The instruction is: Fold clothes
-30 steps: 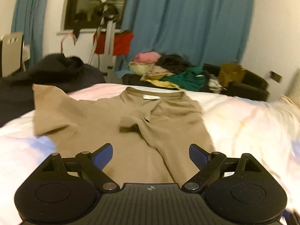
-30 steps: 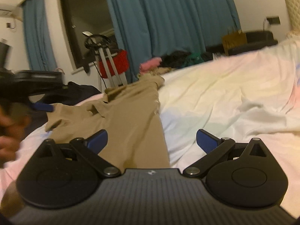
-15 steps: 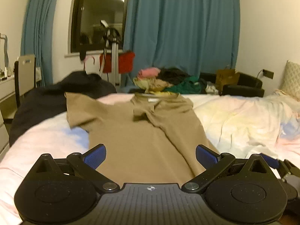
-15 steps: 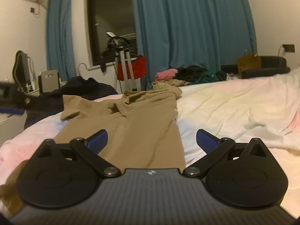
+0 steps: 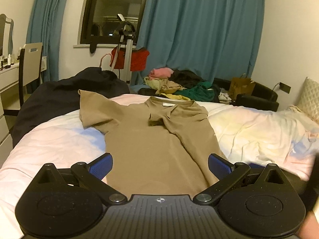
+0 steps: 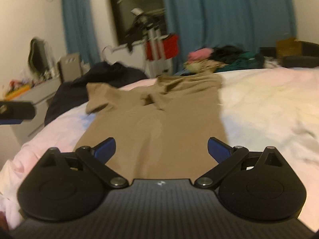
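**Tan shirt flat on the bed, both grippers empty**

The shirt (image 5: 155, 143) lies spread on the bed (image 5: 249, 131), collar at the far end and hem toward the cameras. Its right sleeve is folded inward across the chest, the cuff resting just below the collar; the left sleeve (image 5: 93, 107) lies out to the side, its far corner against a dark garment (image 5: 65, 95) heaped at the bed's far left edge. A white label shows inside the collar.

The left gripper (image 5: 160, 166) hovers at the hem end, its blue-padded fingers (image 5: 100, 166) spread wide with nothing between them; the shirt's lower body shows in the gap. The right gripper (image 6: 161, 149) is near the same end, fingers (image 6: 104, 149) likewise wide apart and holding nothing. The right wrist view is blurred, so fine detail there cannot be told. At its left edge part of the left gripper shows, above the bed's side.

Beyond the bed are a pile of clothes (image 5: 179, 85) in pink, yellow, green and black, blue curtains (image 5: 199, 29), a dark window (image 5: 113, 12), a stand with red cloth (image 5: 137, 59), a chair (image 5: 30, 63) and a paper bag (image 5: 240, 84).
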Action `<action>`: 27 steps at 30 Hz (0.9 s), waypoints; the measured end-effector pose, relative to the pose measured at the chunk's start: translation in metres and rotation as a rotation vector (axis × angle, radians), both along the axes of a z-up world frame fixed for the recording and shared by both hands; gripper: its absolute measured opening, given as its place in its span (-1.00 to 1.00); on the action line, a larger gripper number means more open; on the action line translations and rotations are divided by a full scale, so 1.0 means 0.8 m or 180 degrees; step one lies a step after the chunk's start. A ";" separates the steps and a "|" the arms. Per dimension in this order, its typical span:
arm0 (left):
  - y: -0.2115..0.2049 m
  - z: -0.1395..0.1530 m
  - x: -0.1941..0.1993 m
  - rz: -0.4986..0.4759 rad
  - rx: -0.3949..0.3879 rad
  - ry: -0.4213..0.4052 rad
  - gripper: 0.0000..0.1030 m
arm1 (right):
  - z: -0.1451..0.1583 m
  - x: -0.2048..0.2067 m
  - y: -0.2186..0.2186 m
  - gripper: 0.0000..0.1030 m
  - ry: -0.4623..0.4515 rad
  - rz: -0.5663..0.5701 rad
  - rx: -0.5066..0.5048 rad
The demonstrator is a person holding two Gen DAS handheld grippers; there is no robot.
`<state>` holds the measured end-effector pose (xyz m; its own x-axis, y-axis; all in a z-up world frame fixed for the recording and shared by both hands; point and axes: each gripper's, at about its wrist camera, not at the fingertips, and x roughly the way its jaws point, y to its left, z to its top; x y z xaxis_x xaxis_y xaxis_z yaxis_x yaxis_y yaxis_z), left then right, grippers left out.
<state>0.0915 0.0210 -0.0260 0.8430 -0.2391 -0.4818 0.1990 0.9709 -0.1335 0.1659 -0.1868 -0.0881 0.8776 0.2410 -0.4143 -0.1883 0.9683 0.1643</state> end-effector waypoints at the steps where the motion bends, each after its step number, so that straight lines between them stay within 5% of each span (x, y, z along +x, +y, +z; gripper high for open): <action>1: 0.007 -0.003 0.004 0.0019 -0.0041 0.0027 0.99 | 0.004 0.023 0.016 0.94 0.0014 0.0136 -0.0094; 7: 0.048 -0.050 0.053 0.0236 -0.0352 0.0393 0.99 | 0.033 0.182 0.120 0.93 0.0089 0.0978 -0.0199; 11: 0.083 -0.074 0.085 0.0631 -0.0511 0.0540 0.98 | 0.030 0.250 0.221 0.92 -0.0003 0.1412 -0.0615; 14: 0.104 -0.090 0.104 0.0956 -0.0556 0.0624 0.97 | 0.006 0.287 0.286 0.49 0.0101 0.1663 -0.0760; 18: 0.115 -0.106 0.120 0.1209 -0.0497 0.0711 0.94 | -0.033 0.330 0.336 0.30 0.0239 0.1658 -0.1049; 20: 0.117 -0.111 0.125 0.1274 -0.0475 0.0715 0.94 | -0.048 0.348 0.346 -0.06 0.0314 0.1564 -0.1107; 22: 0.117 -0.116 0.130 0.1273 -0.0502 0.0738 0.94 | -0.048 0.355 0.340 -0.66 0.0339 0.1443 -0.1029; 27: 0.118 -0.108 0.115 0.1239 -0.0855 0.0467 0.94 | -0.001 0.341 0.296 -0.79 0.0034 0.1194 -0.0853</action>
